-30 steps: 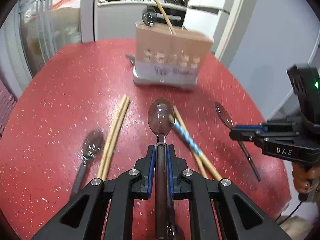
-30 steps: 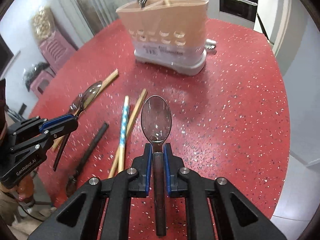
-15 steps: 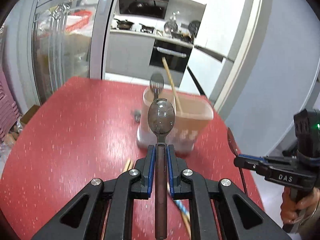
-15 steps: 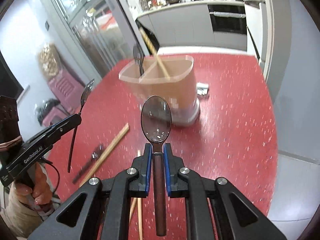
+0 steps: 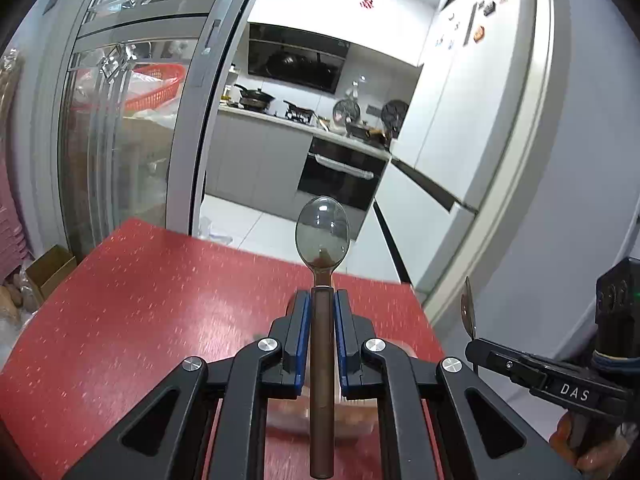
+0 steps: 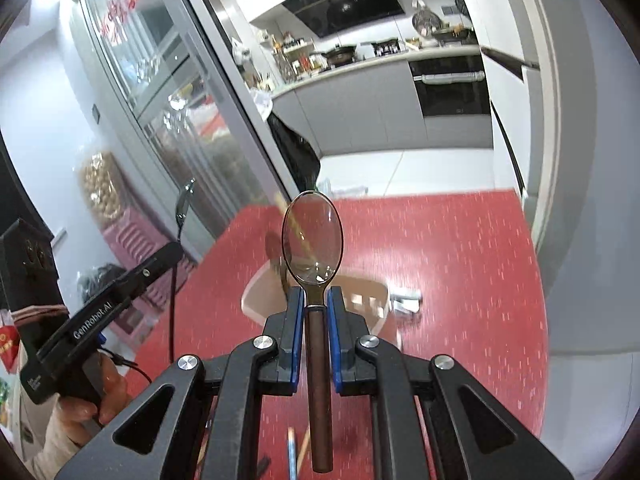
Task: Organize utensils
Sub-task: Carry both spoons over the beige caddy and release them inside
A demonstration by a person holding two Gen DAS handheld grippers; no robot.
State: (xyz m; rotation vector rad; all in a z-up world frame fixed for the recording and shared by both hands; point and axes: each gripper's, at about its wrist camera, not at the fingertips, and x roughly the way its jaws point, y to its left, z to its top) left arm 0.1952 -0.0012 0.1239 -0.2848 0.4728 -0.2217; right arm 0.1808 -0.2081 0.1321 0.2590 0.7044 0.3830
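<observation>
My left gripper (image 5: 322, 304) is shut on a brown-handled spoon (image 5: 322, 236) whose bowl stands out ahead of the fingers, raised above the red table (image 5: 120, 320). The tan utensil holder (image 5: 288, 416) shows blurred just beneath the fingers. My right gripper (image 6: 313, 300) is likewise shut on a second brown-handled spoon (image 6: 313, 236), above and short of the holder (image 6: 360, 292), which has a chopstick (image 6: 294, 220) and a spoon (image 6: 274, 248) in it. Each view shows the other gripper at its side, the right gripper (image 5: 476, 350) and the left gripper (image 6: 172, 248), both with spoons upright.
A blue-patterned chopstick (image 6: 292, 452) lies on the table (image 6: 460, 280) below my right fingers. A small metal object (image 6: 406, 302) sits beside the holder. Beyond the table's far edge are a glass sliding door (image 5: 120, 140), kitchen counters and an oven (image 5: 340, 172). A person's hand (image 6: 80, 408) holds the left gripper.
Both grippers have risen and tipped upward with their spoons still gripped. The loose utensils on the table have dropped out of view and the holder now lies low under the fingers.
</observation>
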